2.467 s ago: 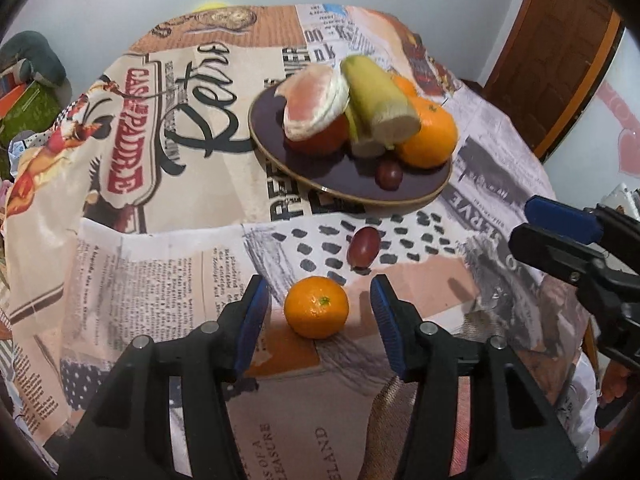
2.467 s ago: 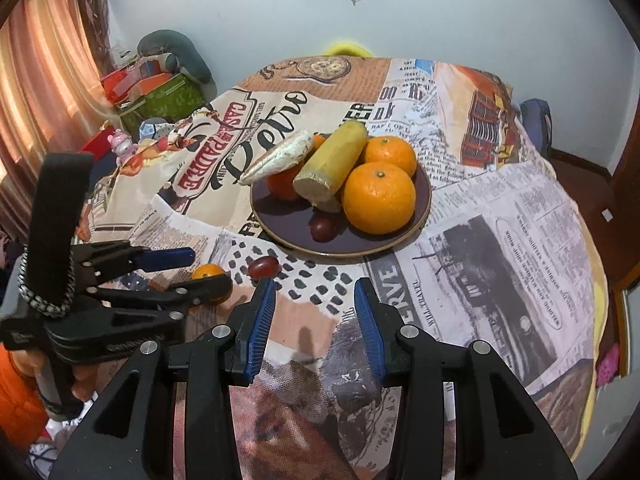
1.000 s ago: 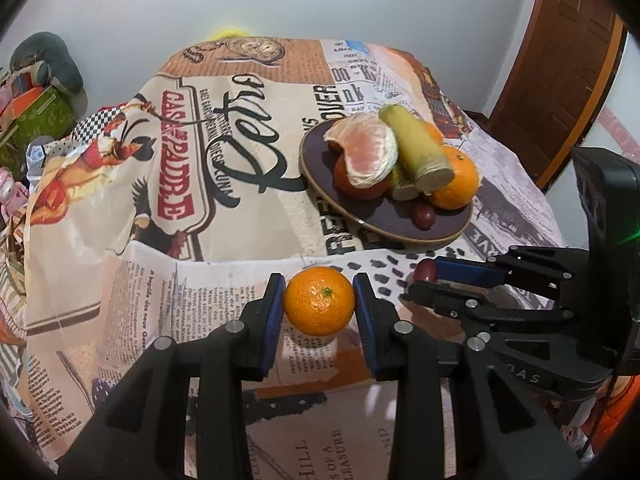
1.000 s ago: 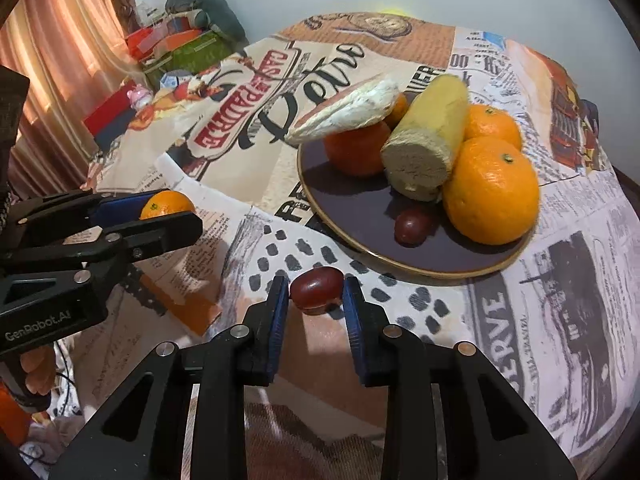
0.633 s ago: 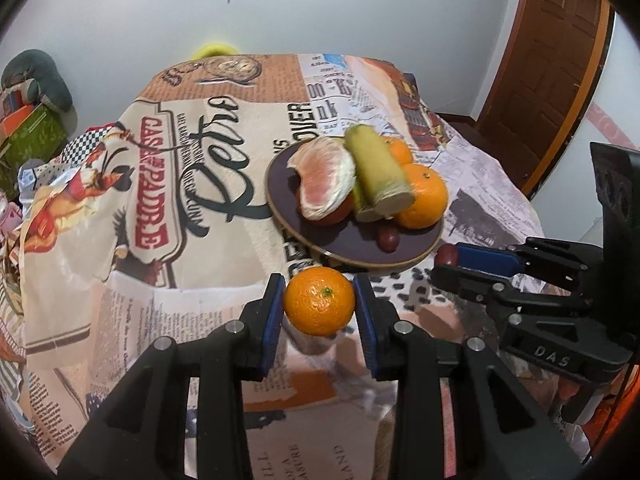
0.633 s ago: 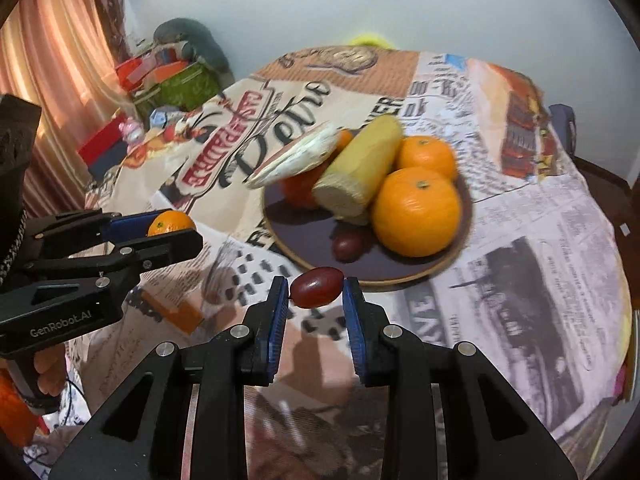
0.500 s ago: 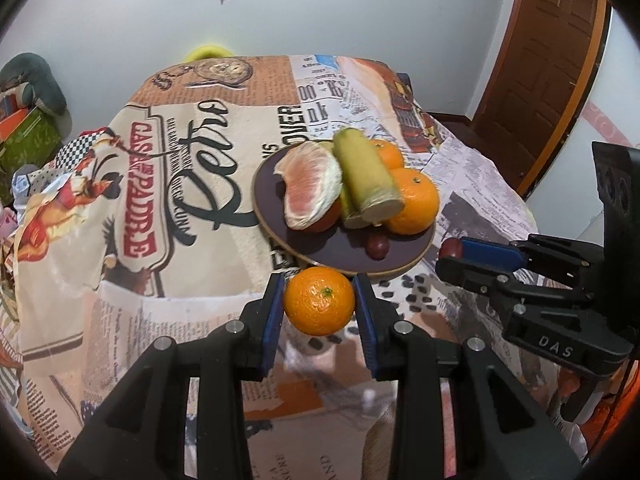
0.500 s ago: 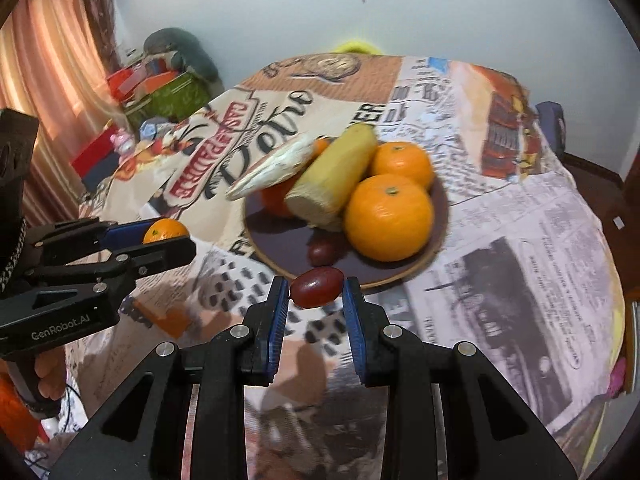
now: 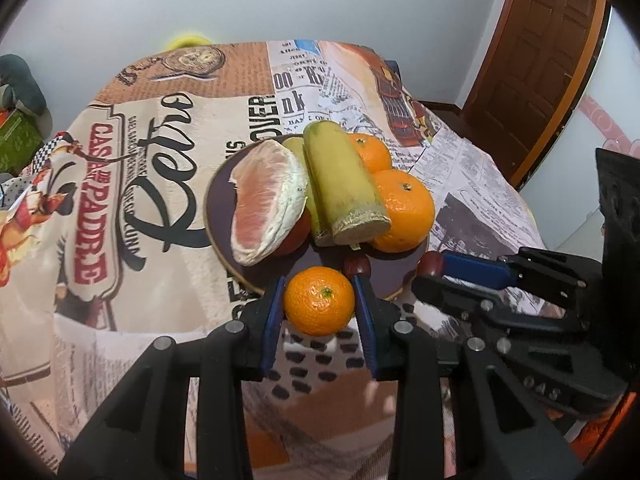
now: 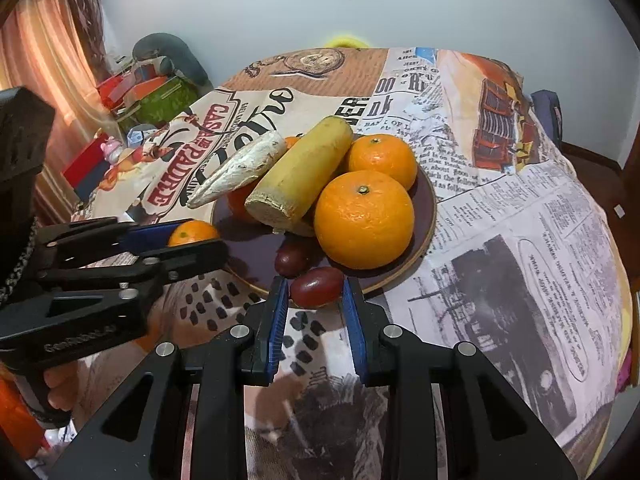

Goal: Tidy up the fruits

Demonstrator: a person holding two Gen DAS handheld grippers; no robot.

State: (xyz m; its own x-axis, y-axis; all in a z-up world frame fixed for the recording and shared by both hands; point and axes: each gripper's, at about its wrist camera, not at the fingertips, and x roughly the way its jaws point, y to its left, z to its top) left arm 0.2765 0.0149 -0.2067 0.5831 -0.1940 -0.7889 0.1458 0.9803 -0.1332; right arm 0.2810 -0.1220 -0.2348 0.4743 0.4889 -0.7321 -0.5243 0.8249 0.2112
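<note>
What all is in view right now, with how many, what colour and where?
Round dark plate: one, purple-brown, on the printed tablecloth.
Large oranges: two, orange, plate's right side.
Cut cane-like stalk: one, yellow-green, across the pile.
Pomelo segment: one, pink-white, plate's left.
Loose grape: one, dark red, plate's front.
Small mandarin: one, orange, in the left hand-held gripper.
Held grape: one, dark red, in the right hand-held gripper.

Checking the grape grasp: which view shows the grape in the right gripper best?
Right wrist. The grape sits centred between the right gripper pads, whole and close, by the plate rim. In the left wrist view only its end shows beyond the blue pad.
</note>
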